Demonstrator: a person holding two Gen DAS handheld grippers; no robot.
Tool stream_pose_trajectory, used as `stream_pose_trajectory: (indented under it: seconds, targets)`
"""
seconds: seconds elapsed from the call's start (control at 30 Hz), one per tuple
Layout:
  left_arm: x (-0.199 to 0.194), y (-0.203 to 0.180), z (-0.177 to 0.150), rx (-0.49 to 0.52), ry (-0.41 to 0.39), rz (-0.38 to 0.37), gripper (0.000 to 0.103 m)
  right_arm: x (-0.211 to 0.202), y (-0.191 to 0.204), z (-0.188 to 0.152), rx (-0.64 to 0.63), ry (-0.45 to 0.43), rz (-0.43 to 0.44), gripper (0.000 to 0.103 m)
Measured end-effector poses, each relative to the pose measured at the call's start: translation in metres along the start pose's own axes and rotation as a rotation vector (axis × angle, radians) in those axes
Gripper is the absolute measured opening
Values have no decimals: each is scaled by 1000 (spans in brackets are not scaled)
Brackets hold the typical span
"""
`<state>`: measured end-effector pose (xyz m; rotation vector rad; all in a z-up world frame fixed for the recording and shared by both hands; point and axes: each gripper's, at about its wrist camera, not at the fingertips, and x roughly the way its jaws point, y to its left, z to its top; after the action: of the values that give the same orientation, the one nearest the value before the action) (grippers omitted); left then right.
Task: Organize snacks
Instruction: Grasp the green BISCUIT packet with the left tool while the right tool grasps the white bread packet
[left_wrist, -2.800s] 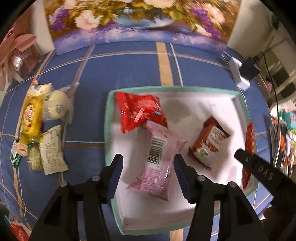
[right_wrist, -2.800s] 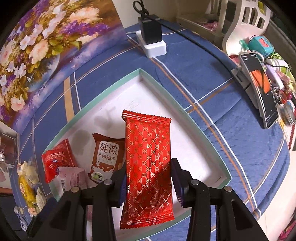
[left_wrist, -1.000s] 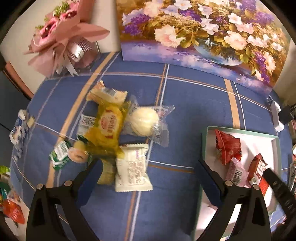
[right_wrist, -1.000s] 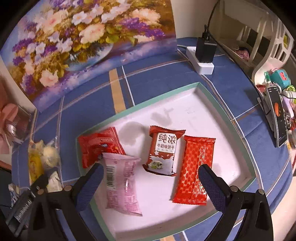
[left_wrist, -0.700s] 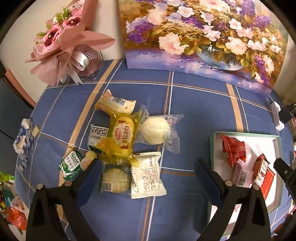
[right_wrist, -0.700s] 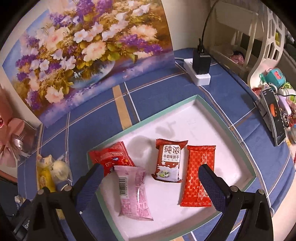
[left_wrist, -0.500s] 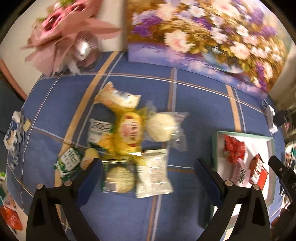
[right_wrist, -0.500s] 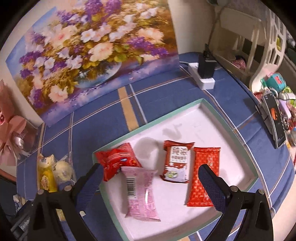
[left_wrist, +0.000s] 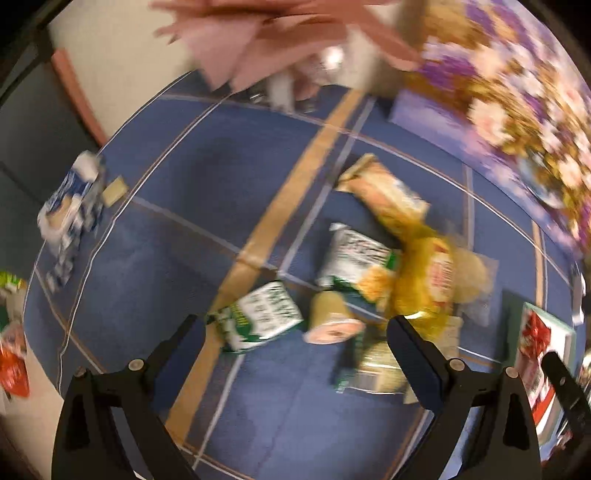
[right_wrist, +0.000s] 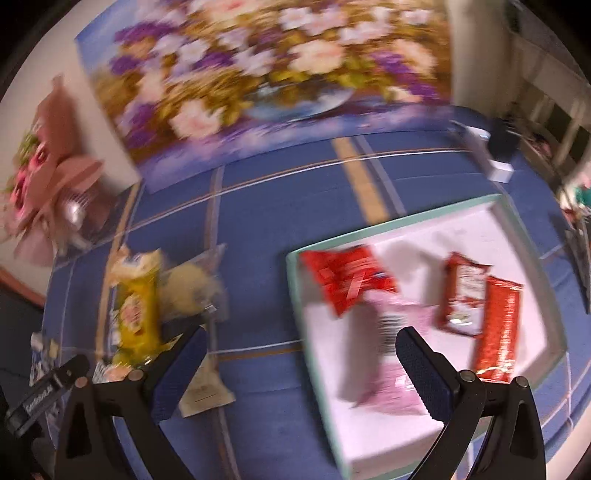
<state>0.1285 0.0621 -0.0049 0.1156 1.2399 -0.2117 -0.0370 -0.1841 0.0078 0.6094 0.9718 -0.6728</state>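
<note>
A blue tablecloth (left_wrist: 177, 236) with tan and white stripes covers the table; a flower painting (right_wrist: 280, 70) leans on the wall behind, a pink bouquet (right_wrist: 40, 177) to its left (both views are motion-blurred). A white tray (right_wrist: 480, 225) with a green rim sits on the right side of the cloth and holds four packets: red (right_wrist: 347, 280), pink (right_wrist: 391, 369), brown (right_wrist: 465, 299) and red-gold (right_wrist: 498, 328). The loose snacks (left_wrist: 373, 284) lie heaped left of the tray: a yellow bag (left_wrist: 432, 280), green-and-white packets, a pale bun. The left gripper (left_wrist: 295, 354) hangs over this heap, fingers spread wide, holding nothing. The right gripper (right_wrist: 301, 365) is likewise wide apart and empty, above the tray's left edge.
</note>
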Motion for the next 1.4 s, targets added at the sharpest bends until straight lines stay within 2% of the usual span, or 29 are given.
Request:
stream_pose_trajectory:
  seconds: [0.13, 0.3, 0.37, 0.7, 0.9, 1.07, 1.4]
  targets:
    - [12, 30, 3, -86, 26, 14, 99, 7, 26, -8, -46, 16, 18, 103]
    - [28, 47, 4, -168, 62, 20, 99, 23, 51, -17, -97, 47, 44, 103]
    - [37, 51, 3, -214, 82, 40, 99, 34, 59, -21, -118, 71, 51, 103]
    - [74, 54, 4, -326, 134, 30, 99, 81, 70, -41, -161, 202, 36, 103]
    - [88, 55, 3, -356, 149, 22, 99, 88, 72, -42, -167, 208, 55, 103]
    - [96, 47, 3, -334, 161, 34, 98, 88, 82, -43, -192, 203, 67, 103]
    - [105, 31, 3, -313, 167, 61, 97, 102, 88, -52, -239, 217, -8, 103]
